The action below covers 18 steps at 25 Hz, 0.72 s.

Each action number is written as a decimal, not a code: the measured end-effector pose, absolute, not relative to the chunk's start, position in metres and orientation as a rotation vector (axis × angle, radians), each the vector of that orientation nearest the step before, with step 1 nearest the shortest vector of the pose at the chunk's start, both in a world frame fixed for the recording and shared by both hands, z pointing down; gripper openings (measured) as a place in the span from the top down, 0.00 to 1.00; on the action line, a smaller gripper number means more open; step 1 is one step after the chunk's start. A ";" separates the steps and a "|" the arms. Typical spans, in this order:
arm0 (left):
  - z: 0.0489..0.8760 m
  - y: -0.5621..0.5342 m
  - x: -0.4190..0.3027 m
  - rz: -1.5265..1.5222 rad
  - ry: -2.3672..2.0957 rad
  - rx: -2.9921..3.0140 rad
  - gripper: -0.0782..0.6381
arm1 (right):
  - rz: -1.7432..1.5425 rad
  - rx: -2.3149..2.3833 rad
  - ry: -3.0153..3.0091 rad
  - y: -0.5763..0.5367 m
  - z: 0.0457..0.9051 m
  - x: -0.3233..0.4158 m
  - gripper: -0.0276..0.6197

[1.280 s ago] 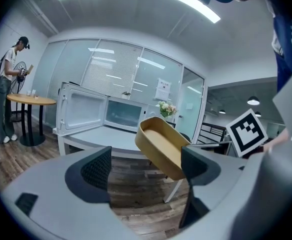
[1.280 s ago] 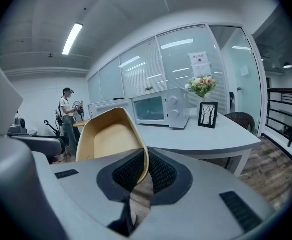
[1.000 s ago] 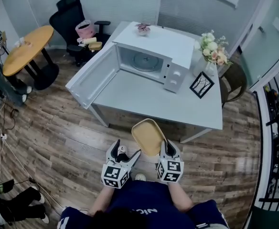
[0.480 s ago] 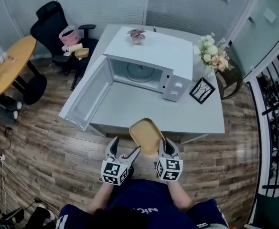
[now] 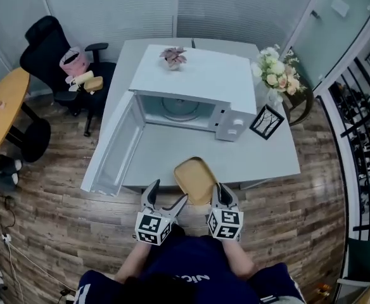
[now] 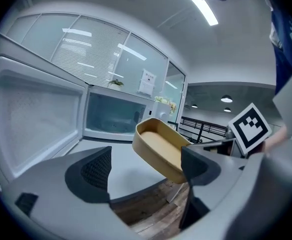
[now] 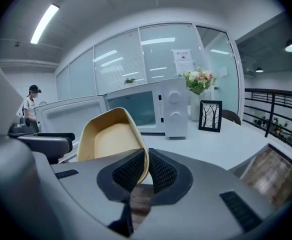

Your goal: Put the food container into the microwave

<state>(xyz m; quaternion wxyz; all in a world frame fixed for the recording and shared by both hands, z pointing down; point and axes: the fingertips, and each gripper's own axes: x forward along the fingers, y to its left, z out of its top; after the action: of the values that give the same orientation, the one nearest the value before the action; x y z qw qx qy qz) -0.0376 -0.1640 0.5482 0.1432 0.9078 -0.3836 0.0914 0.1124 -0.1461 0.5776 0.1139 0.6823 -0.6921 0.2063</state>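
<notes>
— Tan container (image 5: 196, 180), then: where have you got it?
— Pinched by its near wall in my right gripper (image 5: 218, 194). The jaws are closed on that wall, one pad inside and one outside. It hangs tipped in the air over the near edge of the bench (image 5: 261, 160), short of the microwave (image 5: 191, 81).
— And the other hand?
— My left gripper (image 5: 168, 195) is just beside it, jaws apart with nothing between them.
— Which step is this?
— The carry, I'd say. The microwave door (image 5: 116, 145) hangs wide open to the left, and the turntable (image 5: 177, 108) inside looks bare, so nothing needs opening first.
— What does the next move ask of you?
— I reach forward across the bench, level the container, clear the lower lip of the opening and set it on the turntable before I let go. The picture frame (image 5: 266, 121) and the flowers (image 5: 272, 68) stand to the right of the microwave, out of my path, I judge.
— Anything to read? A brand?
— I can make out no brand on the microwave. My grippers carry only black-and-white square markers (image 5: 151, 228). A sheet (image 7: 184, 60) is stuck on the glass wall behind, too small to read, and the print on my shirt (image 5: 191, 265) is cut off.
</notes>
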 end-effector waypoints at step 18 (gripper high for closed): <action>0.559 -0.210 -0.066 0.262 -1.118 2.561 0.31 | 0.656 2.025 -2.023 -0.201 0.576 0.092 0.90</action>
<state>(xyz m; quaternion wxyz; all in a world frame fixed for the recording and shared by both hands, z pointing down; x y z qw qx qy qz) -0.0661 -0.2097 0.5587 0.1669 0.8997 -0.3927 0.0921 0.0922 -0.2011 0.5760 0.1020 0.6860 -0.6853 0.2222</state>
